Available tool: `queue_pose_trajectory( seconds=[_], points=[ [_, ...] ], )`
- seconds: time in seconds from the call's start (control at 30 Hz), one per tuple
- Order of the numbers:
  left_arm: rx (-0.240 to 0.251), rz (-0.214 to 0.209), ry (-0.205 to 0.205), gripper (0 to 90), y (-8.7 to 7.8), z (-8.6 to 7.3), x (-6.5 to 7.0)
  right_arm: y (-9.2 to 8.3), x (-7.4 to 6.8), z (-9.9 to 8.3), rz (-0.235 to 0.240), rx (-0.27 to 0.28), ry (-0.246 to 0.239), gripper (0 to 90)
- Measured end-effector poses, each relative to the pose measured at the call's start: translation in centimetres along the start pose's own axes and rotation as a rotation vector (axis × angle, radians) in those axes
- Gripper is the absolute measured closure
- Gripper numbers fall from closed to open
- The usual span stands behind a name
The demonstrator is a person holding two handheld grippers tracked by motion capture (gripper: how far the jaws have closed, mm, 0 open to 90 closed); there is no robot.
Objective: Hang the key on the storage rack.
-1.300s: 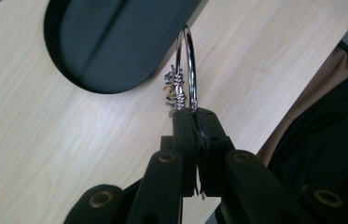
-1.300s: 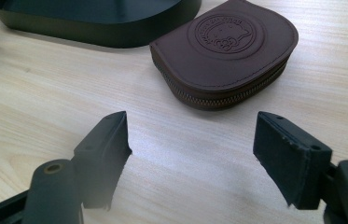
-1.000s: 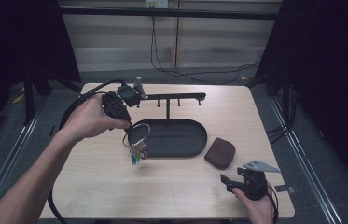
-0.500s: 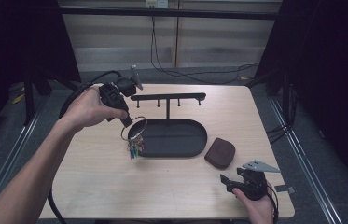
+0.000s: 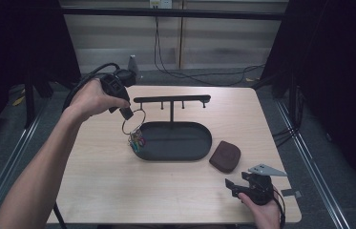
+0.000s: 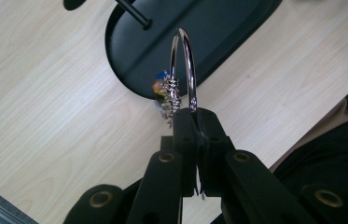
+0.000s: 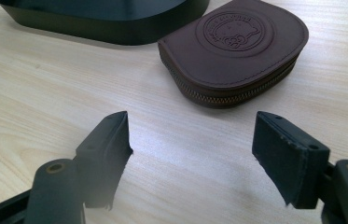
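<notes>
Dark curtains and grey floor surround a pale wooden table (image 5: 94, 191) that takes up the middle of the high view. At its centre sits a black oval metal tray (image 5: 175, 143) with a thin upright post carrying a black horizontal hook bar (image 5: 172, 99) at the tray's twelve o'clock. A brown leather zip pouch with an embossed round stamp (image 7: 234, 46) lies on the wood at the tray's four o'clock, just beside its rim. At the tray's ten o'clock the left gripper (image 6: 195, 122) hangs above the table, its jaws pinched tight on a large silver key ring (image 6: 183, 70); small coloured tags (image 5: 135, 140) dangle from the ring over the tray's nine o'clock edge. At the table's five o'clock the right gripper (image 7: 192, 149) rests low over the wood, its jaws spread wide with nothing between them, aimed at the pouch.
</notes>
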State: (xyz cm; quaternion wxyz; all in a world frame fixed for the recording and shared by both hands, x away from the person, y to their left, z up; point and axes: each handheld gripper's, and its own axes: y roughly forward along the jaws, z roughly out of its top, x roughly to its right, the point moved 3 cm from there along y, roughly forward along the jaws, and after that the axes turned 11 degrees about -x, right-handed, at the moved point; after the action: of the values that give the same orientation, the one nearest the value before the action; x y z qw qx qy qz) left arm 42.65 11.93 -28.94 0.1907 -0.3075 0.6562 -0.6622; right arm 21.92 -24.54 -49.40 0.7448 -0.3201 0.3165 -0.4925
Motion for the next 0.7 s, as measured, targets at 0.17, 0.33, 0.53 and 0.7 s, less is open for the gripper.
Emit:
queue_pose_trajectory(
  seconds=[0.17, 0.33, 0.53, 0.7],
  points=[
    [0.021, 0.002, -0.037, 88.1, -0.1, 0.3, -0.7, 0.0, 0.1, 0.0, 0.001, 0.0, 0.002, 27.9],
    [0.021, 0.013, -0.043, 88.1, 0.5, 0.8, -1.1, 0.0, 0.0, 0.0, -0.001, -0.002, 0.0, 27.6],
    [0.028, 0.016, -0.063, 88.1, 0.9, 1.7, -1.3, 0.0, 0.0, 0.0, -0.001, -0.001, 0.003, 27.6],
    [0.031, 0.053, -0.073, 88.1, 1.3, 2.3, -1.7, 0.0, 0.1, 0.0, 0.002, -0.002, 0.001, 27.7]
  ],
)
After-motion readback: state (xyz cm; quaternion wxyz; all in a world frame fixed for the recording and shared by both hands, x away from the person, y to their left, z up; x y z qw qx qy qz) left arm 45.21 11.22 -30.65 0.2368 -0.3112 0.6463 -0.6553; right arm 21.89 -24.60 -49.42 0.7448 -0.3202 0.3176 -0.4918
